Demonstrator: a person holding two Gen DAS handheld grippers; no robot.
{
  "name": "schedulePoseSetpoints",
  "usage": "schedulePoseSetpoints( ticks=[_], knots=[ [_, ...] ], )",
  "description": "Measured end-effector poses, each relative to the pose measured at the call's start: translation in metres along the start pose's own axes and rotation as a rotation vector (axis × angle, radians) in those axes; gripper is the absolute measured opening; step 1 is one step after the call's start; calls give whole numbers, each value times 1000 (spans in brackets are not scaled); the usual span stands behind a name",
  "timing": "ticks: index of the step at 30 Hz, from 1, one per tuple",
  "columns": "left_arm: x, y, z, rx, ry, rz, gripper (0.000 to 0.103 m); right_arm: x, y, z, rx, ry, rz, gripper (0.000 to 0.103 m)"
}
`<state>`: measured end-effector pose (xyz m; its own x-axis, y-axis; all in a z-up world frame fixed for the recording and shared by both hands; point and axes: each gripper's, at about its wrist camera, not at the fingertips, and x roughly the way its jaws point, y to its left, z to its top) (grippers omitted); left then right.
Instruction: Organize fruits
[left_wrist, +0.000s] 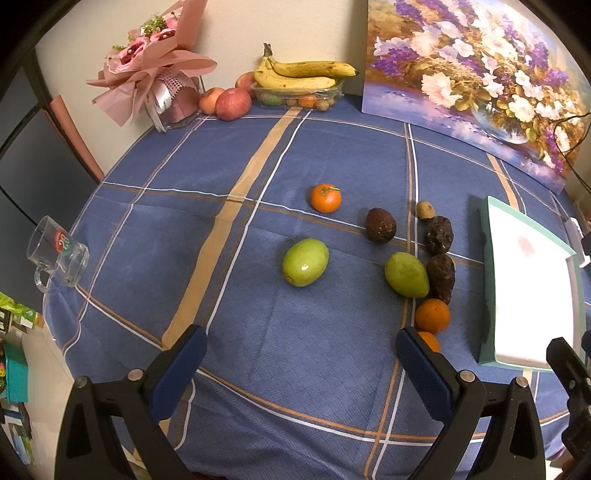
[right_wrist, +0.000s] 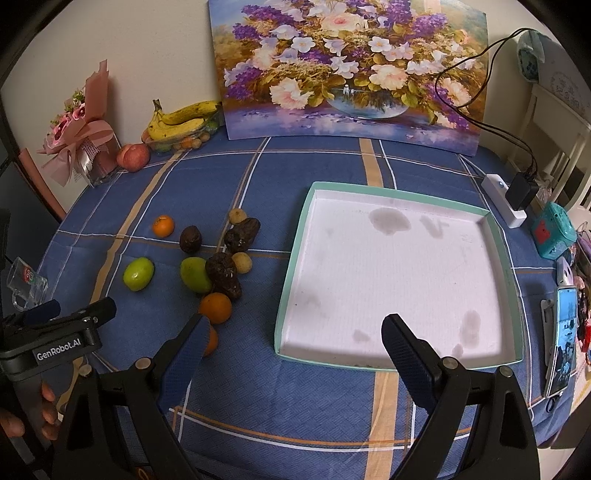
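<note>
Two hand-held grippers hover over a blue checked tablecloth (left_wrist: 258, 332), both spread wide and holding nothing, with the fruit untouched ahead of them. The left gripper (left_wrist: 301, 349) faces a loose green fruit (left_wrist: 305, 266) lying straight ahead of its fingers, well apart from the rest. Further out sits a small orange (left_wrist: 325, 198). Off to the right of that gripper a second green fruit (left_wrist: 406, 274) lies touching a dark, wrinkled fruit (left_wrist: 441, 277), with more dark fruits (left_wrist: 381, 225) beyond and another orange (left_wrist: 432, 315) just beside the right finger.

The right gripper (right_wrist: 295, 332) hangs over the near edge of a shallow white tray (right_wrist: 502, 243) with a mint-green rim, stained in patches and holding no fruit; the pile lies to its left.

The green fruits look smooth, glossy and firm, likely to slip unless taken across the widest part. The oranges appear round and prone to roll, best pinched at the middle. The dark fruits look shrivelled and probably soft, calling for a light squeeze. Two small tan fruits (right_wrist: 242, 262) seem light and easy to knock away.
</note>
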<state>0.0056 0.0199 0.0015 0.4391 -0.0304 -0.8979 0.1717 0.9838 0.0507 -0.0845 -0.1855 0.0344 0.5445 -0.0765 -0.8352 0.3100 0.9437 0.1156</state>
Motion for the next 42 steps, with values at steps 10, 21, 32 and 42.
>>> schedulePoseSetpoints(
  ticks=[10,21,32,42],
  knots=[
    [-1,5,5,-34,-13,-52,103,11,5,-1,-30,37,-43,94],
    [-16,18,50,-52,-160,-123,103,26,18,11,-16,27,23,94],
    [26,40,69,-167,-4,-153,103,43,51,30,-45,5,158,93],
    [77,18,72,-113,121,-175,100,89,68,29,-59,145,156,60]
  ],
)
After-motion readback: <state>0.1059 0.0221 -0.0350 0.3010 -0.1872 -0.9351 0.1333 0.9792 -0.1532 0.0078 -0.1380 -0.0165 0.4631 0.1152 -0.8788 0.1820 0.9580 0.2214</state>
